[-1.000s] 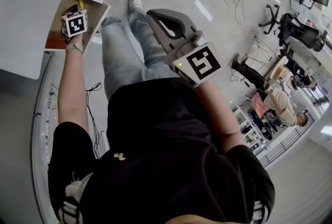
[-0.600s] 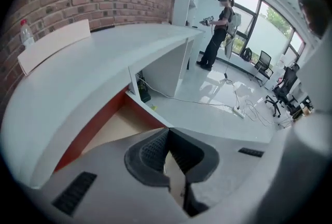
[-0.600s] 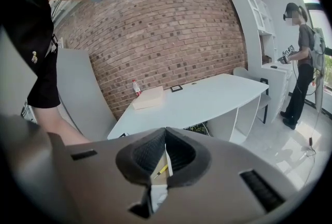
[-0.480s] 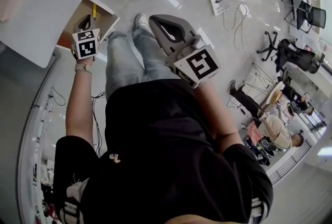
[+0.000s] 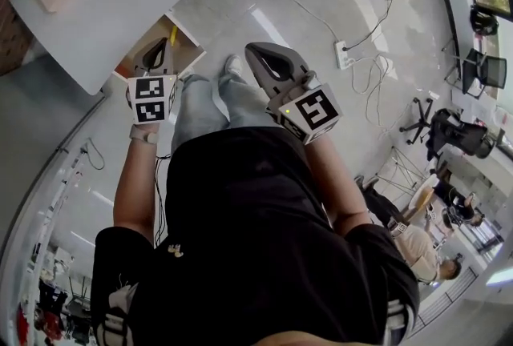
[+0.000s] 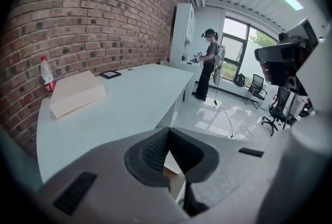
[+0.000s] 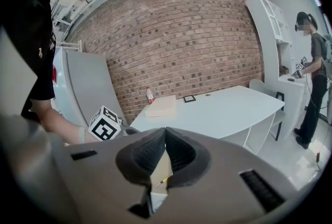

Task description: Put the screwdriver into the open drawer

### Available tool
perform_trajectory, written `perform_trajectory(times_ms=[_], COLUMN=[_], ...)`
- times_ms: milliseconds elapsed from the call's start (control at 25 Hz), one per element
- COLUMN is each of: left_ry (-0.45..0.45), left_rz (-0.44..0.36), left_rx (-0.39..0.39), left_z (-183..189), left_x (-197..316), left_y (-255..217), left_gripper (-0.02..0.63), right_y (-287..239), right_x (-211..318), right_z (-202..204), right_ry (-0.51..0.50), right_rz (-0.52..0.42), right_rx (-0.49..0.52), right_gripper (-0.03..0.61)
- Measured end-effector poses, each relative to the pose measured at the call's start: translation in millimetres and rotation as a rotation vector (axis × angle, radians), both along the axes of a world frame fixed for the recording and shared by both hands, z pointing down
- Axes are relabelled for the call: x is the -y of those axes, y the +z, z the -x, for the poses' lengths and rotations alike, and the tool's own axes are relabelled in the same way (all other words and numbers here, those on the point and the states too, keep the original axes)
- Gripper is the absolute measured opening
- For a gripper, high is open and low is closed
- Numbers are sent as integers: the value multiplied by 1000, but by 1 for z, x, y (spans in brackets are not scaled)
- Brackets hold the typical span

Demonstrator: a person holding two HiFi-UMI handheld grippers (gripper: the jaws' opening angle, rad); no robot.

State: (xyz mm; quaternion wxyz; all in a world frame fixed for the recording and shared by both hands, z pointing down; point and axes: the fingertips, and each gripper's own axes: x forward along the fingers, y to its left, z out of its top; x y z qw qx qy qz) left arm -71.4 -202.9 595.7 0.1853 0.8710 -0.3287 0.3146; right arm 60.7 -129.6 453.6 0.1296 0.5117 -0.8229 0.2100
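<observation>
Nearest the head camera, a person's black shirt [image 5: 256, 240] fills the lower field, with two grey hand-held grippers held out beyond it. The claw of the left gripper [image 5: 158, 48] is pressed together at its tips, with nothing between the pads. The claw of the right gripper [image 5: 256, 56] is likewise drawn together and empty. Just beyond the left gripper, the open brown-bottomed drawer [image 5: 131, 62] is seen under the edge of the white counter [image 5: 120, 8]. The yellow-handled screwdriver [image 5: 171, 35] is seen lying inside the drawer, apart from both claws. Farther back on the counter, a flat beige cardboard box [image 6: 78, 94] and a red-labelled plastic bottle [image 6: 47, 73] are set near the red brick wall [image 6: 104, 21]. A second person [image 6: 207, 65] is seen standing beyond the counter's far end.
</observation>
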Motion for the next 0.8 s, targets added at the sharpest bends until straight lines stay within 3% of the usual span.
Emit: perform_trajectory(times_ms=[800], left_ry=[-92], left_rz=[-184], left_rx=[-239], left_z=[11], left_x=[-14], left_y=[-187], left_gripper=[3], right_y=[-95], right_x=[36], right_z=[12], right_ry=[-156], right_rz=[-167], right_rx=[82], right_gripper=[11])
